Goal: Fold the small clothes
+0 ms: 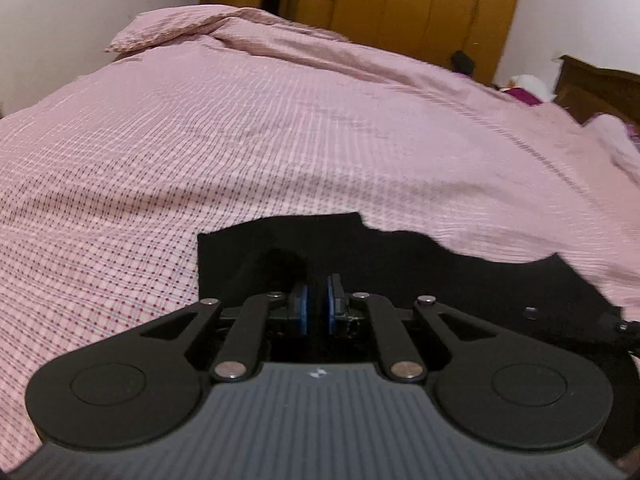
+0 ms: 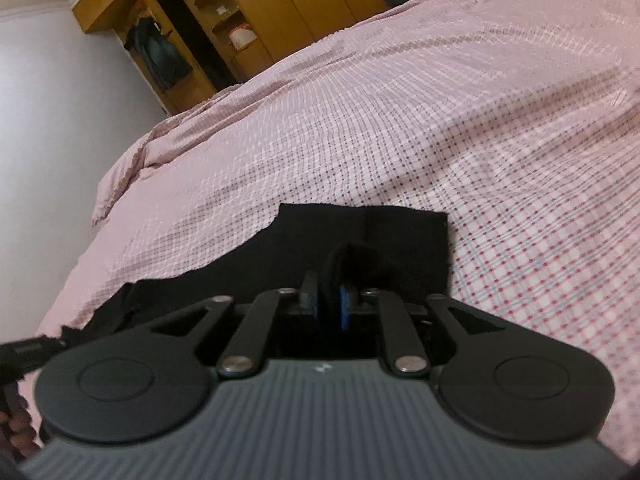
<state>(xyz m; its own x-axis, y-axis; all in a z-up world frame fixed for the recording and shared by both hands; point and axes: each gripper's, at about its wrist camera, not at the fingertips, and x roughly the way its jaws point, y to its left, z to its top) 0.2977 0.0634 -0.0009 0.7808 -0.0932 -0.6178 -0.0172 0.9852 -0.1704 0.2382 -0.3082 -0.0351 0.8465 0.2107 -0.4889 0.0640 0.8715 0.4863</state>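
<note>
- The black garment (image 1: 400, 264) lies flat on the pink checked bedspread (image 1: 280, 140), at the near edge of the bed, just ahead of both grippers.
- In the left wrist view the left gripper (image 1: 316, 300) has its blue pads (image 1: 303, 312) almost together; a raised fold of black cloth sits between the tips, so it looks clamped on the garment, though black on black makes the contact hard to read.
- In the right wrist view the right gripper (image 2: 328, 300) has a narrow gap between its pads (image 2: 343, 308), and a hump of black cloth rises at the tips. Whether the pads press on it cannot be told.
- The garment's near part is hidden under each gripper body, so its full outline and type cannot be made out; only a square corner and a jagged far edge show.
- A dark piece of the other gripper is cut off at the right edge of the left view and at the left edge of the right view.
- Behind the bed stands a wooden wardrobe (image 2: 304, 4), cut off at the top; a dark item hanging in its open section is too blurred to identify.
- A headboard (image 1: 596, 88) is only partly in view.
</note>
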